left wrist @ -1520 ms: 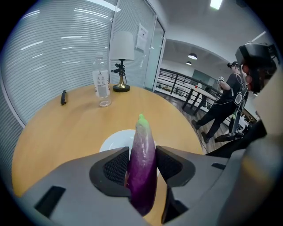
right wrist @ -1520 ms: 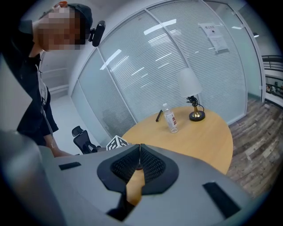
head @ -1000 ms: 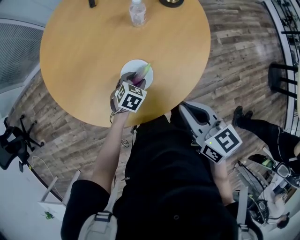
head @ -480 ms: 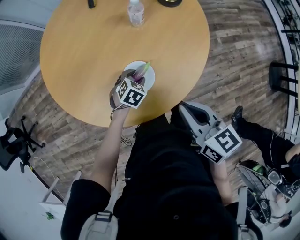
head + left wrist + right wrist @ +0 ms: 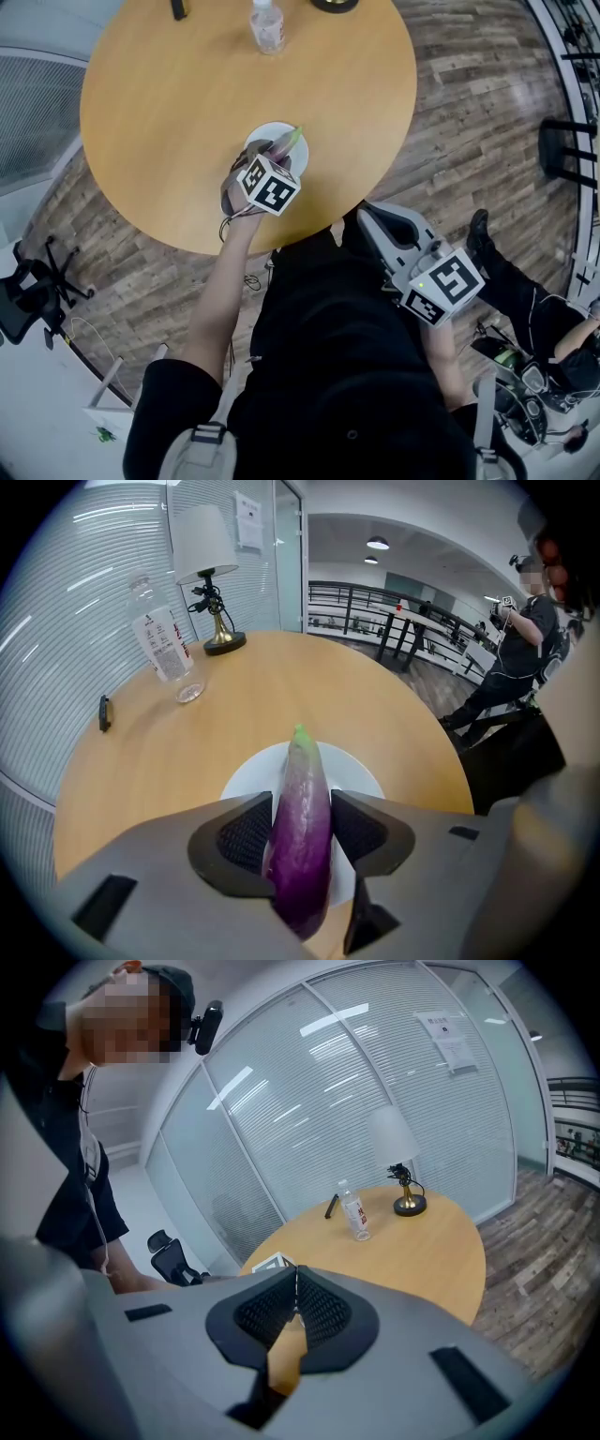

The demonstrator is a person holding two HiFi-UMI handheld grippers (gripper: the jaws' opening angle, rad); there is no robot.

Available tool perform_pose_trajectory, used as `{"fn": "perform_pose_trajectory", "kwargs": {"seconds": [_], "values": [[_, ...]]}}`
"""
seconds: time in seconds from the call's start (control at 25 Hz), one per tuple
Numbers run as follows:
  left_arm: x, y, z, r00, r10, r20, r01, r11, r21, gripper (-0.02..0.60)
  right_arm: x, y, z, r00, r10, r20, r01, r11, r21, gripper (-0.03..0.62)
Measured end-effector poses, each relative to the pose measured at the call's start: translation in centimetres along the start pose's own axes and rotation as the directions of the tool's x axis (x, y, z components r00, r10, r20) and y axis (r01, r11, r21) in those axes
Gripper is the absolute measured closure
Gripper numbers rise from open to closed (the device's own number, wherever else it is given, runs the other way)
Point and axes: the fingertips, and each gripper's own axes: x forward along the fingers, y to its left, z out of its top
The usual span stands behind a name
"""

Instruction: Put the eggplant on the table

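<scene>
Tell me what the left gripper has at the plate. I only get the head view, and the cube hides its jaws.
Observer: The left gripper has the eggplant between its jaws. They are opening, with the pads close at both sides.
Operator: Give me the right gripper too.
Observer: The right gripper has its jaws together, with nothing between them.
Operator: Say what stands past the bottle; my view cuts it off.
Observer: A lamp with a white shade on a brass base, just beyond the bottle.
</scene>
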Motion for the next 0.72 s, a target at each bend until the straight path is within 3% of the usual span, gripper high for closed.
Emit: {"fn": "perform_pose_trajectory", "kwargs": {"seconds": [0.52,0.72], "values": [[0.41,-0.12,0.25,0.999,0.009,-0.037,-0.008,0.999,0.042,0.371,-0.47,-0.17,-0.12,1.0,-0.008,0.005,0.008,1.0,0.004,0.577],[0.65,-0.47,-0.04,0.998,0.025,-0.062,-0.019,0.995,0.099,0.368,-0.61,-0.04,-0.29,1.0,-0.007,0.006,0.007,1.0,0.004,0.577]]}}
